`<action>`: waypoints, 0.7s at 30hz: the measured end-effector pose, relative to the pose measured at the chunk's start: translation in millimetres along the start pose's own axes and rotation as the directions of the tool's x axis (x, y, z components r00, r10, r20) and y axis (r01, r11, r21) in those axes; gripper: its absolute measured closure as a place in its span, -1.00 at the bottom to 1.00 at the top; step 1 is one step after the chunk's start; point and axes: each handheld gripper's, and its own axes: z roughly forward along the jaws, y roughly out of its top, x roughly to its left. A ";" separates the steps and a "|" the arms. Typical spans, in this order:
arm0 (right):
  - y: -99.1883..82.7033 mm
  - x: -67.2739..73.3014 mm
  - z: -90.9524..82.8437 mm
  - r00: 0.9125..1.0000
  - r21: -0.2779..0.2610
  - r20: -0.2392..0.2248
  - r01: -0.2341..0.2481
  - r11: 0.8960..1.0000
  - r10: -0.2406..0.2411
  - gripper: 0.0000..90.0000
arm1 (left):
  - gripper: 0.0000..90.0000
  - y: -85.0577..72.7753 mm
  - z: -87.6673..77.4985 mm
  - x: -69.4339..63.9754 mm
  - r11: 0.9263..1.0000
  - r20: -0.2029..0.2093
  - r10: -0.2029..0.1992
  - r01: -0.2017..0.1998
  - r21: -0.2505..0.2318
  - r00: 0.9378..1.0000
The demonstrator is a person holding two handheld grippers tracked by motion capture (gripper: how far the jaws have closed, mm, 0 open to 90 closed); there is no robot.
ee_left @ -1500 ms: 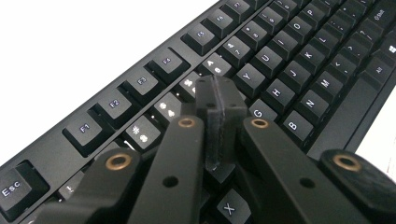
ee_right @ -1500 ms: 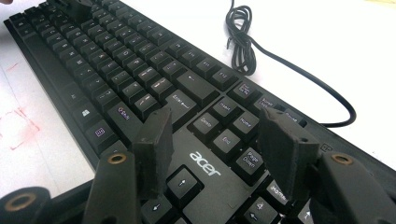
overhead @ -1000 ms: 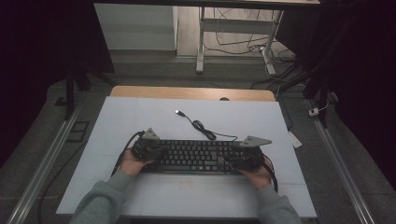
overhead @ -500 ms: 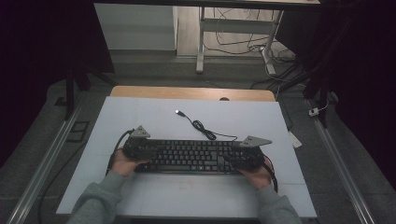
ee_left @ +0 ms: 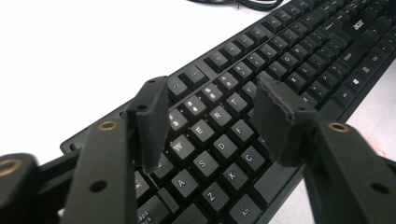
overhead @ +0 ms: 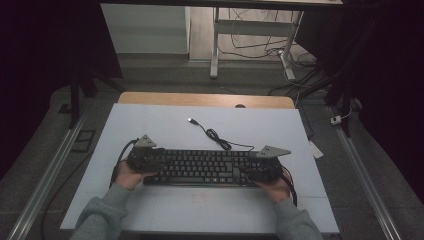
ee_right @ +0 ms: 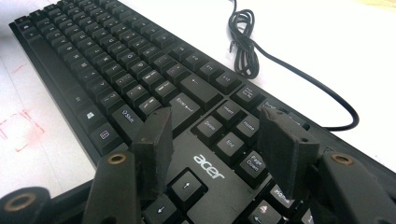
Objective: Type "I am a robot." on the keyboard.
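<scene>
1. The keyboard [overhead: 202,166] lies flat across the near half of the white table [overhead: 165,125], its long side running left to right, with a hand at each end.
2. The left gripper [overhead: 150,161] hangs over the keyboard's left end. In the left gripper view its jaws stand wide above the letter keys, nothing between the pads; they have just been opening.
3. The right gripper [overhead: 255,170] sits over the right end. In the right gripper view its jaws are spread wide above the arrow and navigation keys, gripping nothing.
4. The cable [overhead: 217,140] trails from the keyboard's far edge toward the back of the table, with a bundled loop partway and the plug [overhead: 190,120] lying loose.
5. The keyboard looks like a stiff, light plastic slab that should lift without sagging. Its keycaps are likely loose and smooth, a poor place to pinch.
6. A better hold is probably the solid frame at each short end, jaws closing over the edge, both ends raised together so it stays level.
7. The loose cable will probably drag behind and could snag.
</scene>
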 end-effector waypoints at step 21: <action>18.0 16.9 14.6 0.998 -0.027 -0.063 0.026 0.999 -0.028 0.02 | -0.13 0.2 2.1 -0.1 1.000 -0.007 -0.002 0.002 0.004 1.000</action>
